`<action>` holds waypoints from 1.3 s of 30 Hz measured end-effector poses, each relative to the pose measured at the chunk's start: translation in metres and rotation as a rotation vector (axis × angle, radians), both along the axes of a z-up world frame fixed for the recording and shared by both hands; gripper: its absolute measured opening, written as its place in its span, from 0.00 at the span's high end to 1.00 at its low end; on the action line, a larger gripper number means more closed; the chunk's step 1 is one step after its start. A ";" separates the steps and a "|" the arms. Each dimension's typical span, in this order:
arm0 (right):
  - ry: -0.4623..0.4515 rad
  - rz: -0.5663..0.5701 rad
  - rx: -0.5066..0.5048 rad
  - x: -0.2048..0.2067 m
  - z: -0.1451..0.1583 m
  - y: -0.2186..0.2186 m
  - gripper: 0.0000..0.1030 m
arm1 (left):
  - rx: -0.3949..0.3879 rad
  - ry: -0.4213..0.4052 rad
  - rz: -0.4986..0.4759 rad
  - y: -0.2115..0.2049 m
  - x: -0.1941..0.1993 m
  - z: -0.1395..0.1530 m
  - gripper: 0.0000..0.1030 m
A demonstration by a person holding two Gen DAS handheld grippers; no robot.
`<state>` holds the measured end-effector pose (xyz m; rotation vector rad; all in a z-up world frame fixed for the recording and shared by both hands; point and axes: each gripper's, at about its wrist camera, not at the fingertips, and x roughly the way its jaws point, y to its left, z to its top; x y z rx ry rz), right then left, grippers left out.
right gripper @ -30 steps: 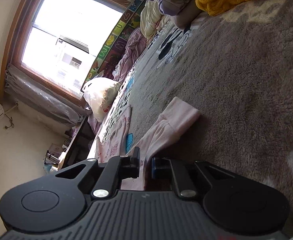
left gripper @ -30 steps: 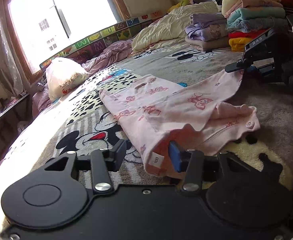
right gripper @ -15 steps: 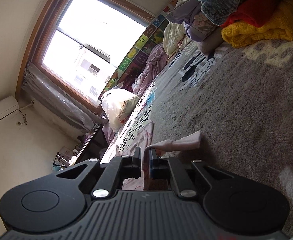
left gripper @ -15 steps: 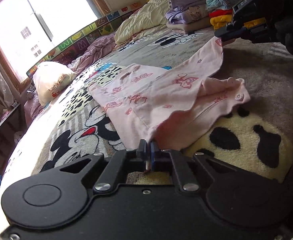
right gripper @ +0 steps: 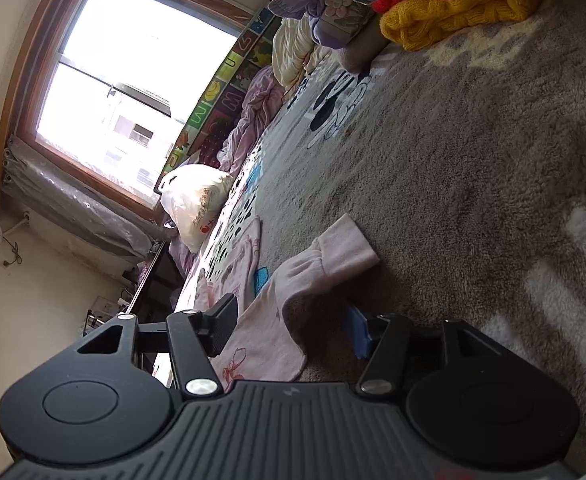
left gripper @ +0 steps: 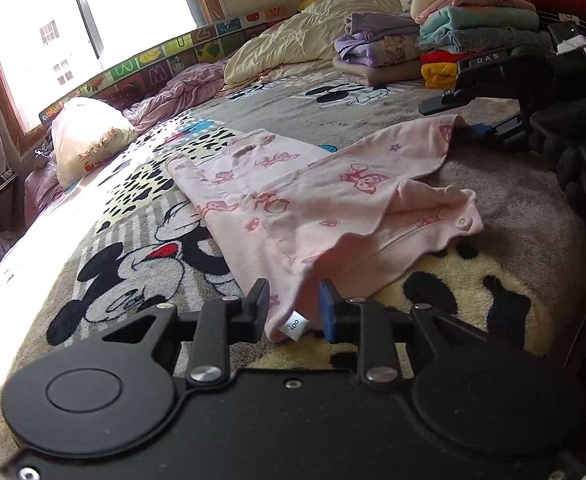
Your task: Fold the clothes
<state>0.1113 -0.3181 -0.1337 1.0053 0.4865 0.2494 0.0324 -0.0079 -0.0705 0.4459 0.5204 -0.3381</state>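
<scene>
**Both jaws letting go of the pink top**

The pink garment (left gripper: 325, 204) lies on the bed, spread over the cartoon-print blanket (left gripper: 141, 264), partly folded, with a sleeve laid across its body. The left gripper (left gripper: 293, 306) sits at the near hem. Its jaws are opening, and the corner with the small white size tag lies loose between them with neither pad pressing on it. The right gripper (right gripper: 293, 328) is at the far edge by the sleeve. Its jaws are opening too, with cloth under them but not pinched. My guess is that a fold has just been laid down and both ends are being released so the cloth settles flat.

Behind it, well apart, stand stacks of folded clothes (left gripper: 469, 20), a cream quilt (left gripper: 293, 44) and a white plastic bag (left gripper: 89, 140) by the window. Nothing blocks the garment. The buttoned flap (left gripper: 453, 216) at the right looks rumpled and may need smoothing.
</scene>
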 end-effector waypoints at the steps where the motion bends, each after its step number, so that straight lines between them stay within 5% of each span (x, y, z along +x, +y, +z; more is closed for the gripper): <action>1: -0.010 0.004 -0.005 0.005 -0.001 0.000 0.53 | 0.011 0.004 -0.003 -0.002 0.000 -0.002 0.76; 5: -0.028 0.033 0.016 0.019 -0.010 -0.002 0.87 | 0.027 0.030 0.001 -0.005 0.004 -0.008 0.76; 8: -0.052 0.031 0.043 0.012 -0.006 -0.004 0.95 | 0.020 0.044 0.005 -0.004 0.006 -0.009 0.76; 14: -0.143 0.017 0.069 -0.015 0.023 -0.015 0.96 | 0.003 0.072 0.010 -0.001 0.008 -0.008 0.76; 20: -0.020 0.014 0.073 -0.004 -0.003 -0.017 0.95 | -0.008 0.086 0.011 0.001 0.008 -0.008 0.76; 28: -0.168 -0.038 0.050 -0.023 0.030 -0.024 0.96 | -0.018 0.095 0.014 0.003 0.010 -0.009 0.76; 36: 0.063 -0.040 0.052 -0.015 -0.013 -0.023 0.96 | -0.042 0.121 0.013 0.006 0.011 -0.002 0.76; 39: 0.067 -0.048 0.051 -0.015 -0.013 -0.021 0.90 | -0.097 0.154 -0.008 0.014 0.008 0.013 0.76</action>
